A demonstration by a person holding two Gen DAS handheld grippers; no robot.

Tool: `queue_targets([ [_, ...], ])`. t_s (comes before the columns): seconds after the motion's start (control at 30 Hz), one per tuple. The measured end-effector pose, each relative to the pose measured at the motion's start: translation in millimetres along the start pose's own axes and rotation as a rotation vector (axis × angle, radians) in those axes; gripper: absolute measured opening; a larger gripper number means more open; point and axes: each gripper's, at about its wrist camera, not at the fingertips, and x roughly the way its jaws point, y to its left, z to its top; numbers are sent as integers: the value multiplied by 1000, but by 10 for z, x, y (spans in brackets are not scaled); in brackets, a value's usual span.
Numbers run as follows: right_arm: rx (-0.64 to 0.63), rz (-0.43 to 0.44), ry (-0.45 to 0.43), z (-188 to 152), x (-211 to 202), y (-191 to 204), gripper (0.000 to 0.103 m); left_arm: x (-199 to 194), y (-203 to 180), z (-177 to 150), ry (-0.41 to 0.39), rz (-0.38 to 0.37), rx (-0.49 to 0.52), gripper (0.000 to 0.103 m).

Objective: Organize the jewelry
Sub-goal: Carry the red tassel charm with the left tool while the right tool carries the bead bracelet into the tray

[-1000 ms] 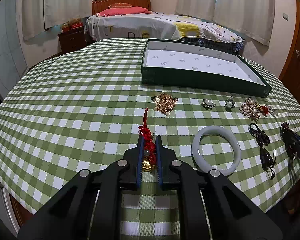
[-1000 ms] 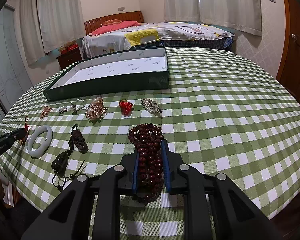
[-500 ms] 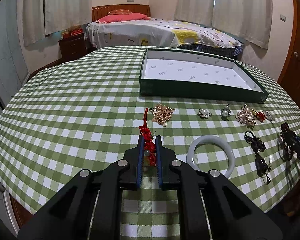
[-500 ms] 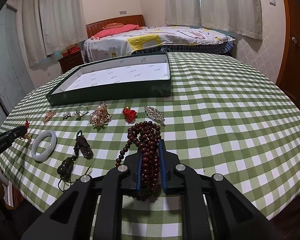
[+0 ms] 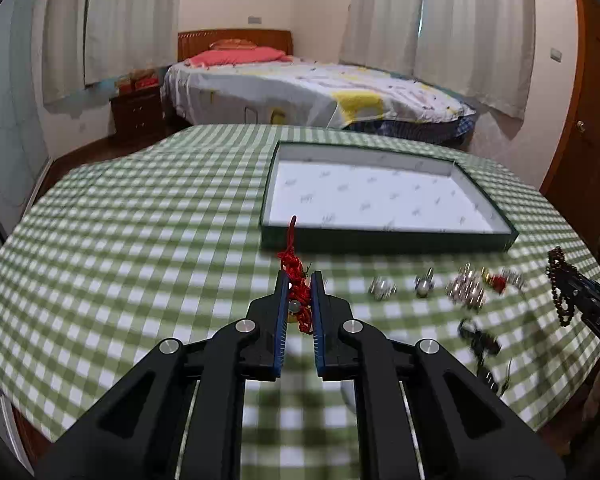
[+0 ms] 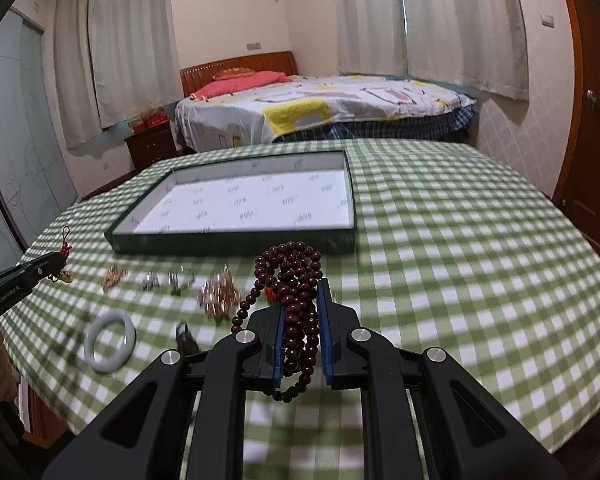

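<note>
Both grippers clamped on jewelry above the checked tablecloth

The left gripper point(image 5: 299, 286) pinches a red knotted charm point(image 5: 296, 280) between its pads; the right gripper point(image 6: 302, 296) squeezes a dark red bead strand point(image 6: 296, 288), loops spilling over its tips. Beyond the right gripper's tips and to their left lie a white bangle point(image 6: 110, 338) and sparkly brooches point(image 6: 218, 294); farther ahead sits the green tray point(image 6: 236, 240), its white lining bare.

Tablecloth point(image 6: 440, 240) green-white check. Tray point(image 6: 236, 240) dark green, white printed lining. In front of the tray: dark maroon beads point(image 6: 296, 280), red knotted charm point(image 5: 296, 276), white bangle point(image 6: 110, 338).
</note>
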Motion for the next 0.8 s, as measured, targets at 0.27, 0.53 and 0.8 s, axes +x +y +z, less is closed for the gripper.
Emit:
queue_targets([
  [0.27,-18,14,-75,468,219,75,15,242,-100,411,-50,-32,10,11],
  [0.53,-26,23,-132,1010,681,129,15,741,-207,884,-87,-37,34,11],
  [0.8,-36,11,-105,1291,1307,154,15,1411,-287,1219,-41,-32,23,11],
])
